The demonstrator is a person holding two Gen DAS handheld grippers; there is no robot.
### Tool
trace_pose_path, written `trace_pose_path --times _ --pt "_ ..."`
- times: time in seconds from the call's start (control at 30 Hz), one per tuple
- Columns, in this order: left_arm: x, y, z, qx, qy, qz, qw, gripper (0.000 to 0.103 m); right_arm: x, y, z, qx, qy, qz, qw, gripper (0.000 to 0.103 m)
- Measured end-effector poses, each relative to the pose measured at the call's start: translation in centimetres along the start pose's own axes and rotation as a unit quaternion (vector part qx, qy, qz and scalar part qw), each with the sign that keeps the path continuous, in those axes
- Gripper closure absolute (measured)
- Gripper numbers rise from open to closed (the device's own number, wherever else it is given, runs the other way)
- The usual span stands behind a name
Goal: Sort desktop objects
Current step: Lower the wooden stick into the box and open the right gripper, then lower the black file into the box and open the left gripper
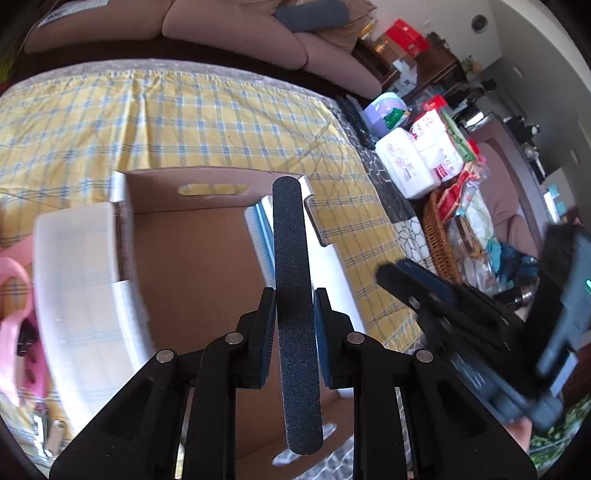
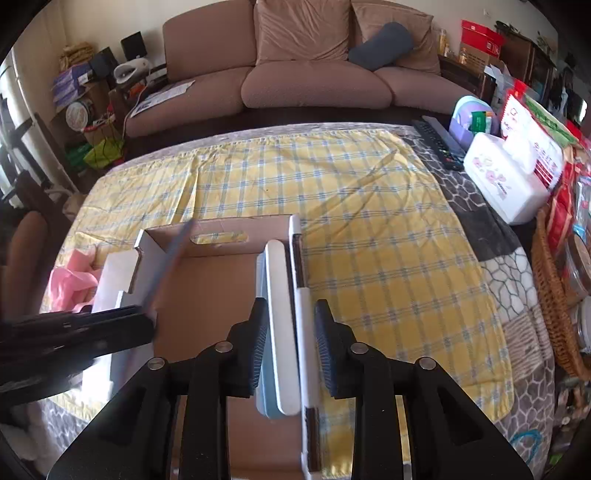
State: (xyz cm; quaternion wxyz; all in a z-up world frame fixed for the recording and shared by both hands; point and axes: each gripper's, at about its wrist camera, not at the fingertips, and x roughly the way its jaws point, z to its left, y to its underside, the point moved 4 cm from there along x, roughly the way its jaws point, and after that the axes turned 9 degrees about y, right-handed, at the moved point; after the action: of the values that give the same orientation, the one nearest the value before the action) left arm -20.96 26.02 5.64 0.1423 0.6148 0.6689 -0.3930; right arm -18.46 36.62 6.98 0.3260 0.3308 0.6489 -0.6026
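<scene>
Left claw is clamped on a black nail file, held upright over the open cardboard box on the yellow checked cloth. Right claw stands apart above a white nail file lying along the box's right wall.

Cloth, yellow check, covers table middle. Sofa beyond cloth's far edge; grey cushion on sofa's right seat, papers on left seat. Remote off cloth's far right corner. White wipes pack right of cloth, near remote. Lilac tub behind pack. Wicker basket right of cloth, nearer camera than pack. Red box on shelf, far right of sofa.
</scene>
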Motion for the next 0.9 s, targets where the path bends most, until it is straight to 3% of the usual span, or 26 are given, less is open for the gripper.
trace_pose_path --times 0.23,0.43,0.57,0.7,0.9 --pt "5.2 -1.5 0.6 -0.077 0.015 -0.001 0.9969 0.084 -2.4 1.3 -1.8 -0.005 -0.015 -0.01 1.0 0.072" --pt "6.8 -2.1 0.3 -0.079 -0.025 -0.02 0.9963 0.086 -1.9 2.2 -2.3 -0.009 -0.027 -0.007 1.0 0.072" --pt "7.8 -2.3 -0.2 -0.079 -0.024 -0.018 0.9964 0.086 -1.3 2.6 -2.6 -0.005 -0.034 -0.004 0.999 0.072" --pt "7.1 -2.2 -0.3 -0.079 -0.012 -0.018 0.9967 0.085 -1.2 3.1 -2.3 -0.007 -0.043 -0.002 0.999 0.072" --pt "2.8 -2.4 -0.3 -0.049 0.002 -0.022 0.9986 0.079 -1.4 3.7 -1.3 -0.022 -0.059 -0.005 0.998 0.072"
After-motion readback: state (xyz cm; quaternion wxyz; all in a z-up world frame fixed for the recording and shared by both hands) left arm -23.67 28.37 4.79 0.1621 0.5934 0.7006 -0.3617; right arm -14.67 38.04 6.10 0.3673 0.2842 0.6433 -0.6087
